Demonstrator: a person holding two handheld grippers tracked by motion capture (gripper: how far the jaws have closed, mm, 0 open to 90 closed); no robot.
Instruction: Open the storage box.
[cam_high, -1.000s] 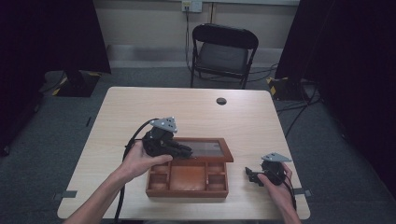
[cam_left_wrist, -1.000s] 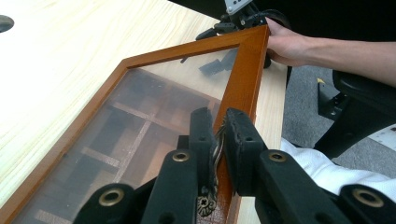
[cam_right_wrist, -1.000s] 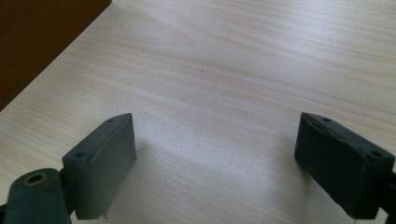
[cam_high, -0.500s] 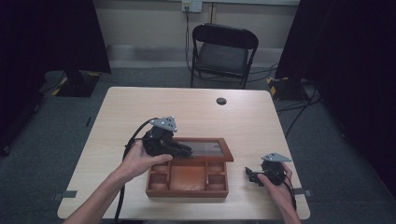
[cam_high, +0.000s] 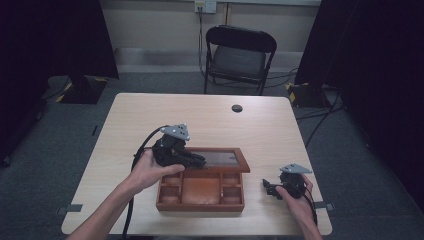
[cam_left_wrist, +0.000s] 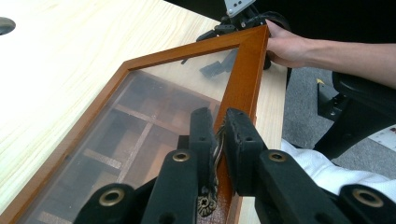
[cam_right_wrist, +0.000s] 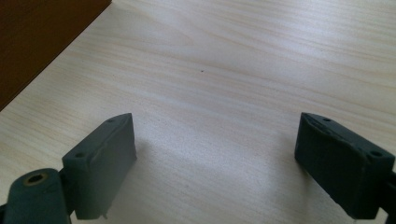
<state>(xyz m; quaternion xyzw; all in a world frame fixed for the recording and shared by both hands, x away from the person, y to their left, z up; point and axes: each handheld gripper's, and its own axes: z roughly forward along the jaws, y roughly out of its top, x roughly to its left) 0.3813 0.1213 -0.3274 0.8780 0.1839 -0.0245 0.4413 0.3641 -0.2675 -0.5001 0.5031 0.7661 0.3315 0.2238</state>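
Near the surface's front edge sits a reddish-brown wooden box (cam_high: 200, 192) with small compartments, its glass-paned lid (cam_high: 220, 160) raised; your left gripper (cam_left_wrist: 218, 140) is clamped on the lid's front frame by its brass clasp, while your right gripper (cam_right_wrist: 215, 163) rests wide apart over bare surface (cam_right_wrist: 261, 70) beside the box.

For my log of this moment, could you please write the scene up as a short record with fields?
surface: pale wooden table
main object: brown wooden compartment box with a glass-panelled lid
lid state: raised partway
left tongs: shut on the lid's front edge, by a small brass latch
right tongs: open, low over bare table to the right of the box
other: small dark round disc near the far edge; black folding chair behind
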